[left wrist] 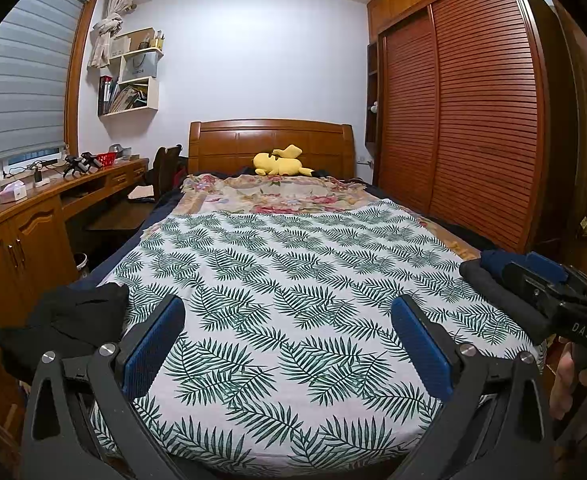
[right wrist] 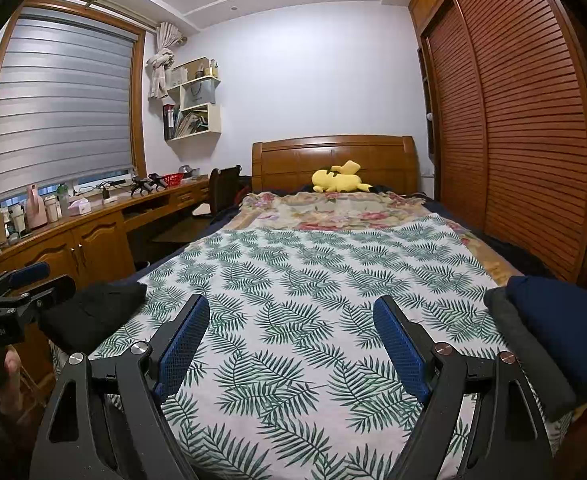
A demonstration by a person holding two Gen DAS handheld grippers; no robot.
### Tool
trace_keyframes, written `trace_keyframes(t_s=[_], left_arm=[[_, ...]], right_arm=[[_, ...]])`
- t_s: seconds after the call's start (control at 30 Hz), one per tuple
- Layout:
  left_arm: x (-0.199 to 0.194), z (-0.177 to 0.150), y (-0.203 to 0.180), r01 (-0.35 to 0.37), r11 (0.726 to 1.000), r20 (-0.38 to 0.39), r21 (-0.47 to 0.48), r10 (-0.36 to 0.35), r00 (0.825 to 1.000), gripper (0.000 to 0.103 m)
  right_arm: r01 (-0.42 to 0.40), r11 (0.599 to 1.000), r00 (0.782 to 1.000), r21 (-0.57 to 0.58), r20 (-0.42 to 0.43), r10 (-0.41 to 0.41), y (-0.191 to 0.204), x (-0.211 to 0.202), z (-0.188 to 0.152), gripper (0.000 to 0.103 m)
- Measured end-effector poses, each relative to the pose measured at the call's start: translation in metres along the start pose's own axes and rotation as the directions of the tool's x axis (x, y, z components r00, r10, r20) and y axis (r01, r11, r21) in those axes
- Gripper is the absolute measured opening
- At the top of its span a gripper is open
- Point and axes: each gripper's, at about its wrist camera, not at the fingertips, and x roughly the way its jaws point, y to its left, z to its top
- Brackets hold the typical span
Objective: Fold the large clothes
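Note:
Both grippers hover over the foot of a bed covered by a white sheet with green leaf print [left wrist: 293, 264] [right wrist: 313, 280]. My left gripper [left wrist: 287, 304] is open, its blue pads [left wrist: 155, 344] wide apart with only sheet between them. My right gripper [right wrist: 291, 302] is open in the same way. A crumpled black garment [left wrist: 65, 320] [right wrist: 93, 312] lies at the bed's left corner. On the right corner sits a folded stack, a navy piece [right wrist: 561, 320] on a dark grey one [right wrist: 525, 360]. Each gripper shows at the edge of the other's view, the right gripper [left wrist: 527, 268] and the left gripper [right wrist: 41, 278].
A yellow plush toy [left wrist: 279, 162] rests by the wooden headboard, on a floral blanket [left wrist: 277, 196]. A slatted wooden wardrobe [left wrist: 473, 120] lines the right side. Along the left runs a wooden desk [left wrist: 53, 200] with clutter and a chair under a window blind. A hand [left wrist: 565, 380] holds the right gripper.

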Motion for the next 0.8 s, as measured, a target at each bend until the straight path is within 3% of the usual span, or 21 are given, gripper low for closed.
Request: trace_keyframes(t_s=[0.8], left_arm=[[0.0001, -0.0009, -0.0015, -0.001, 1.0, 0.001, 0.002, 0.001, 1.0, 0.103]], right_arm=[[0.007, 1.0, 1.0, 0.003, 0.003, -0.007, -0.0021, -0.0015, -0.0015, 0.085]])
